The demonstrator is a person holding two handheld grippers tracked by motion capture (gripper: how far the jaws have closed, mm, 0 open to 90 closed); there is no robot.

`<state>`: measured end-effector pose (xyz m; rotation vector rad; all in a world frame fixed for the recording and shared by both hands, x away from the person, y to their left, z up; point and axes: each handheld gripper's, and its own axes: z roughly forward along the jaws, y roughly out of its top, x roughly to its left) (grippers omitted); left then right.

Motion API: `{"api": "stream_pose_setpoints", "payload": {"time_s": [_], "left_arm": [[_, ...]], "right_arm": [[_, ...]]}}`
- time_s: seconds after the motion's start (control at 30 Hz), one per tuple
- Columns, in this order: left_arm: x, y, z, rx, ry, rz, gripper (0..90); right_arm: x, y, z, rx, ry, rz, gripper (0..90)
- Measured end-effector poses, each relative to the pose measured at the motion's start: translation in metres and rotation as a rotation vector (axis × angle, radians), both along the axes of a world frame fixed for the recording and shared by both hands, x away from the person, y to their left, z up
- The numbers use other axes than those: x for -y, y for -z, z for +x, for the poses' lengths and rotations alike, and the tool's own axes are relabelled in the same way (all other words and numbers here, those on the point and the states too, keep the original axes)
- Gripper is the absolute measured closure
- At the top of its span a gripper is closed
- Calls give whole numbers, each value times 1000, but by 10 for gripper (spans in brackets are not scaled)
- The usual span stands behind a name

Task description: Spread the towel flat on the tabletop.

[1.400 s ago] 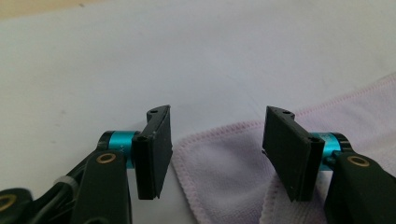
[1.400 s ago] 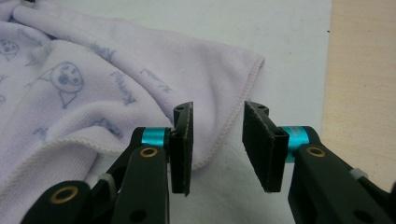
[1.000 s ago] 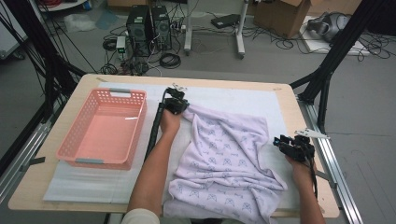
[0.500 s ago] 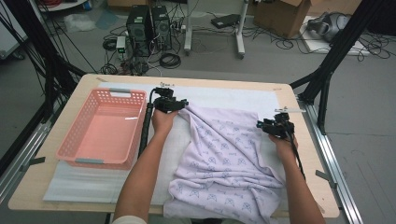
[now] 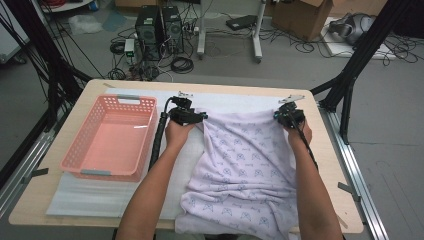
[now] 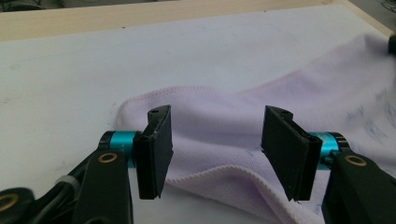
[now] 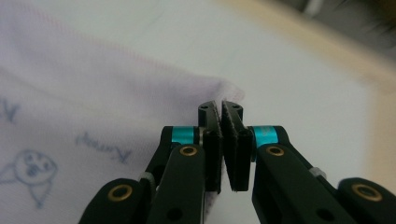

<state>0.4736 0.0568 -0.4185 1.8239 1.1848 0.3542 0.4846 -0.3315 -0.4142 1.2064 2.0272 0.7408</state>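
Observation:
A lilac cloth (image 5: 240,170) with small printed figures lies spread on a white mat (image 5: 95,192), its near edge hanging over the table's front. My left gripper (image 5: 202,116) stands open at the cloth's far left corner. In the left gripper view the gripper (image 6: 219,112) has the hemmed cloth (image 6: 224,144) lying loose between the pads; these jaws have just opened. My right gripper (image 5: 286,115) is at the far right corner. In the right gripper view its jaws (image 7: 221,105) have just closed, pinching the cloth (image 7: 70,93) at its edge.
A pink plastic basket (image 5: 75,145) with nothing in it stands on the left of the mat. The wooden table (image 5: 332,165) ends close to the right of my right hand. Black stands, computers and cables sit on the floor beyond.
The right gripper went from the cloth's right side up to the far right corner, pulling that edge straight. The left gripper let go of the far left corner and stayed put.

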Motion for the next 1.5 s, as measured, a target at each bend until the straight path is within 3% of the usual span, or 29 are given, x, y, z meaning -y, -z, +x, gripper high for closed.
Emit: {"api": "stream_pose_setpoints", "payload": {"time_s": [0.03, 0.07, 0.1, 0.13, 0.17, 0.23, 0.3, 0.4, 0.53, 0.6, 0.67, 0.73, 0.8, 0.87, 0.9, 0.93, 0.97, 1.0, 1.1, 1.13, 1.23, 1.3, 1.37, 1.43, 1.5], "left_arm": [[1, 0, -1, -2, 11, -2, 431], [2, -1, -1, -4, 23, -1, 431], [4, -1, -2, -5, 32, -6, 430], [6, 0, -3, -13, 45, -4, 430], [7, 1, -3, -21, 52, -2, 430], [9, 2, -5, -47, 70, 9, 422], [12, 5, -11, -34, 71, -4, 424], [13, 8, -16, -41, 76, 14, 417], [16, 8, -22, -73, 106, 29, 390], [18, 7, -28, -48, 111, 27, 394], [20, 9, -33, -52, 117, 27, 394], [22, 15, -36, -66, 129, 64, 394], [24, 21, -36, -106, 139, 86, 385], [29, 22, -37, -88, 140, 129, 384], [30, 22, -37, -75, 147, 145, 453], [31, 21, -38, -61, 166, 164, 590], [32, 21, -38, -24, 150, 222, 758], [31, 22, -37, -14, 134, 230, 833], [16, 21, -29, 16, 1, 243, 855], [7, 21, -25, 26, -57, 229, 856], [-13, 19, -19, 54, -156, 209, 856], [-24, 17, -18, 58, -185, 164, 854], [-29, 14, -18, 69, -192, 141, 844], [-29, 12, -19, 86, -190, 133, 834], [-29, 12, -19, 89, -183, 123, 835]], "right_arm": [[6, -4, 1, 14, 62, -11, 863], [12, -8, 1, 38, 113, 9, 855], [18, -10, 0, 55, 145, 68, 823], [22, -11, -1, 56, 165, 130, 730], [24, -11, -3, 40, 176, 167, 684], [24, -11, -7, 32, 157, 180, 639], [23, -13, -15, 38, 123, 199, 635], [23, -15, -28, 27, 74, 238, 622], [24, -15, -45, 13, 29, 235, 616], [25, -14, -54, 10, 16, 234, 607], [28, -14, -64, 12, 5, 243, 607], [30, -13, -73, 17, 3, 247, 606], [35, -12, -83, 24, 4, 258, 606], [38, -12, -88, -7, 10, 267, 581], [38, -13, -90, -18, 5, 272, 584], [38, -14, -92, -14, 1, 268, 586], [37, -16, -94, -5, -4, 258, 587], [36, -18, -96, 3, -12, 260, 589], [33, -21, -99, 3, -27, 250, 588], [32, -20, -100, -2, -35, 252, 588], [27, -9, -107, -33, -64, 249, 586], [24, 4, -111, -69, -73, 239, 572], [24, 16, -112, -106, -78, 267, 543], [20, 22, -111, -139, -113, 309, 542], [8, 27, -109, -171, -173, 297, 544]]}}
